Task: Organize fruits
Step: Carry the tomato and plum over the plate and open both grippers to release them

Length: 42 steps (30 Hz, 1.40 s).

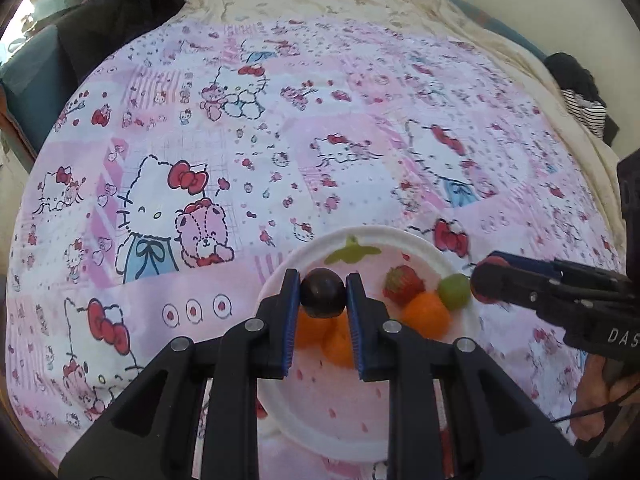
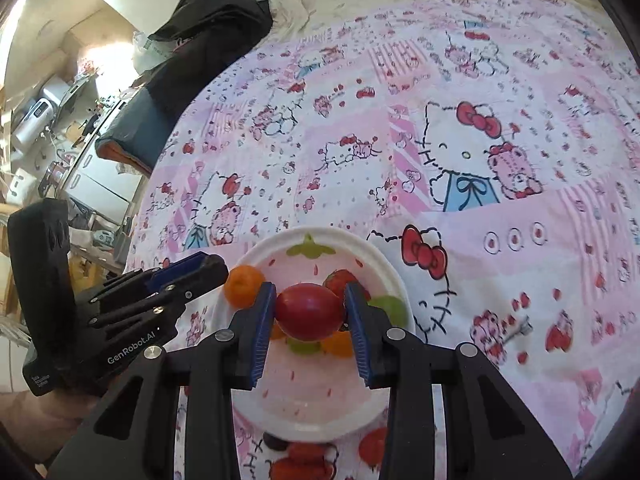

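Observation:
My left gripper is shut on a dark purple grape and holds it above a white strawberry-print plate. On the plate lie a strawberry, a green grape and orange fruits. My right gripper is shut on a red tomato-like fruit above the same plate. An orange fruit, a strawberry and a green grape show around it. The right gripper shows at the plate's right edge in the left view.
The plate sits on a pink Hello Kitty sheet over a bed. More red and dark fruits lie on the sheet near the plate's front. A dark bag and cluttered shelves stand beyond the bed's left edge.

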Each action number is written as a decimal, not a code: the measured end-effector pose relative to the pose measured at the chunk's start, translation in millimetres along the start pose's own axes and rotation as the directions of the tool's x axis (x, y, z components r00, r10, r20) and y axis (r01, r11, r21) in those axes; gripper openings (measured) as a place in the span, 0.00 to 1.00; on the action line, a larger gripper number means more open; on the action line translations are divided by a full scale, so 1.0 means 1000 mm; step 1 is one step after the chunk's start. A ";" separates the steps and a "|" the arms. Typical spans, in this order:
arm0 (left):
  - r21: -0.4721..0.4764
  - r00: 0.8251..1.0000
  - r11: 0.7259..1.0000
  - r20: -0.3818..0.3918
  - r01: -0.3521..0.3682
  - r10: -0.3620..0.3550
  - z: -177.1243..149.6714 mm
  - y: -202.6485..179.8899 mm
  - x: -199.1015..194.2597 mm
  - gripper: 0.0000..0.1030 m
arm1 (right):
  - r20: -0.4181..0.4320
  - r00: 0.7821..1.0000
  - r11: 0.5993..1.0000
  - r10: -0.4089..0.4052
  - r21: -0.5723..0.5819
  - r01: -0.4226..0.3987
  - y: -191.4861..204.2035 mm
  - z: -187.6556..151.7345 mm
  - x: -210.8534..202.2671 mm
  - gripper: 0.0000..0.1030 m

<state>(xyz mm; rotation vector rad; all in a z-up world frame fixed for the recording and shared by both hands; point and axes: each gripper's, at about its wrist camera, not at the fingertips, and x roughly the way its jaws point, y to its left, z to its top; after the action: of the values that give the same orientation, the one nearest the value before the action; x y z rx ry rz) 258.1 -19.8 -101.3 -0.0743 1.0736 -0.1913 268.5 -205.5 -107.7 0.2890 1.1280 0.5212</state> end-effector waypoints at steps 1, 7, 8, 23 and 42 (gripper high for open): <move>-0.001 1.000 1.000 -0.005 0.008 -0.008 0.001 0.000 0.003 0.19 | -0.007 1.000 1.000 -0.002 0.004 0.002 -0.002 0.001 0.004 0.36; -0.026 0.999 0.999 -0.029 0.041 -0.042 0.004 0.003 0.019 0.20 | -0.054 0.999 0.999 0.008 0.053 -0.005 -0.017 -0.001 0.022 0.37; -0.027 0.999 0.999 -0.035 0.036 -0.037 0.004 0.002 0.021 0.20 | -0.056 0.998 0.998 0.015 0.063 -0.011 -0.018 -0.001 0.023 0.37; -0.075 0.999 0.997 -0.032 0.024 -0.026 0.008 0.013 0.010 0.64 | 0.017 0.993 0.978 0.115 0.176 -0.116 -0.029 0.005 0.003 0.65; -0.132 0.998 0.991 0.056 -0.026 0.034 -0.010 0.021 -0.045 0.64 | 0.074 0.994 0.985 0.085 0.142 -0.095 -0.019 -0.012 -0.042 0.65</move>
<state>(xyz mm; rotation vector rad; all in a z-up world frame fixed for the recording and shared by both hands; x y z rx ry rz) 230.9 9.4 -70.6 -0.1808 1.0278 -0.0905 248.1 -244.7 -88.7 0.4829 1.0927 0.5056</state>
